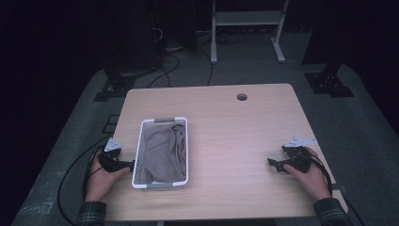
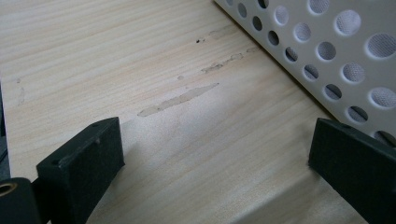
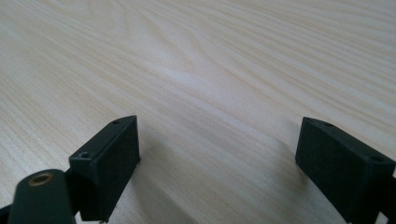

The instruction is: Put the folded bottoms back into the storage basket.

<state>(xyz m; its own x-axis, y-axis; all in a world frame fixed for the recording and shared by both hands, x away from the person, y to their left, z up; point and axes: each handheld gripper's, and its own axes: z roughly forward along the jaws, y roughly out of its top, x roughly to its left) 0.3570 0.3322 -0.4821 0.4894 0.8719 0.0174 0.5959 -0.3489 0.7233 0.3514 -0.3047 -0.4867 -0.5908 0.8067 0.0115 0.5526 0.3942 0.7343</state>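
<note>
Cloth (image 1: pixel 162 151) lies bunched inside the white basket (image 1: pixel 137 155) — contained, probably folded, though dimness blurs it. Left gripper (image 1: pixel 123 165) rests just beside the basket wall, right gripper (image 1: pixel 276 164) well apart on the table (image 1: pixel 235 127) — both jaws spread, holding nothing.

The left gripper (image 1: pixel 126 165) sits low at the near left, held in the left hand (image 1: pixel 101 176), its jaws spread wide with nothing between them. At the near right, the right hand (image 1: pixel 310 176) holds the right gripper (image 1: pixel 274 164), jaws likewise wide apart and empty, pointing left.

basket (image 2: pixel 327 42) cut off, upper right
</note>
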